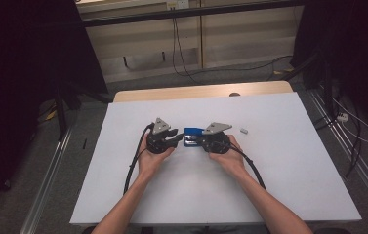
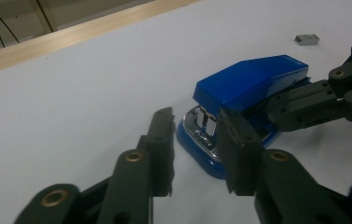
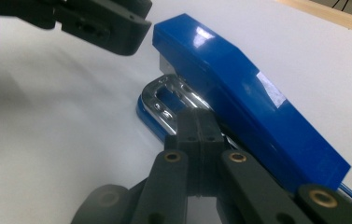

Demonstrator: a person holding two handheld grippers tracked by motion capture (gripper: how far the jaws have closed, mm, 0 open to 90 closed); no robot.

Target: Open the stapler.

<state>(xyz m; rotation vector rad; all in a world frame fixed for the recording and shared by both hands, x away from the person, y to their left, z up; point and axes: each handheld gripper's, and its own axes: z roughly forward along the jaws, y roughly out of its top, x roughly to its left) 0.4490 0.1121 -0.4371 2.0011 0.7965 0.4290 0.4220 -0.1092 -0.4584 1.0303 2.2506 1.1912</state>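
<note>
Black jaws of the left gripper [image 2: 197,149] are standing partly spread at the blue stapler's [image 2: 248,88] nose, pads not yet touching it. At three o'clock, the right gripper [image 3: 197,135] is pressing its jaws together against the stapler's side. Table [image 1: 279,161] centre is holding it; staples [image 2: 307,39] are lying at one o'clock, seemingly not yet loaded.

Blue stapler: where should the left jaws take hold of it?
Grip the stapler's raised blue top near its nose, coming from the left gripper's side. The top stands lifted off the chrome base, and the right gripper already sits at the rear, jaws shut, so the nose looks freest.
</note>
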